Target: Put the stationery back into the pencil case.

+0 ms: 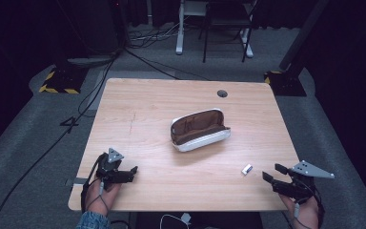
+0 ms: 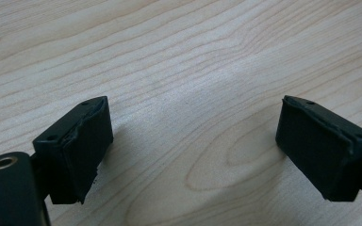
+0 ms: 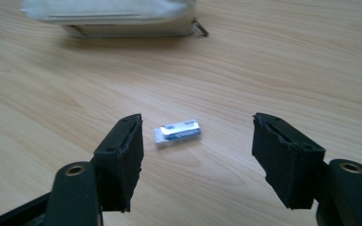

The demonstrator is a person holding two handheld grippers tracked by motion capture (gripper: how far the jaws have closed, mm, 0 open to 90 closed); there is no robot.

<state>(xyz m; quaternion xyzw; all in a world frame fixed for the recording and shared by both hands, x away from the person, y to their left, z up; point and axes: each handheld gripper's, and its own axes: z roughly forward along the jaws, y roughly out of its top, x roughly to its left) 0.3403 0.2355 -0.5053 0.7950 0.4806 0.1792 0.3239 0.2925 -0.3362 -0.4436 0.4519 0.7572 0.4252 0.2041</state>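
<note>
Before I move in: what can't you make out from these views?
- Small white item: print blurred in right gripper view, too small in high view.
- Open case: near wall hides its floor in high view; top edge cuts it off in right gripper view.
- Left gripper: jaw gap unclear in high view.

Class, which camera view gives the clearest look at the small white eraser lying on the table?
The right gripper view: the eraser lies close ahead between the open tongs, its blue label visible. The high view shows it as a tiny white speck near the right gripper.
</note>
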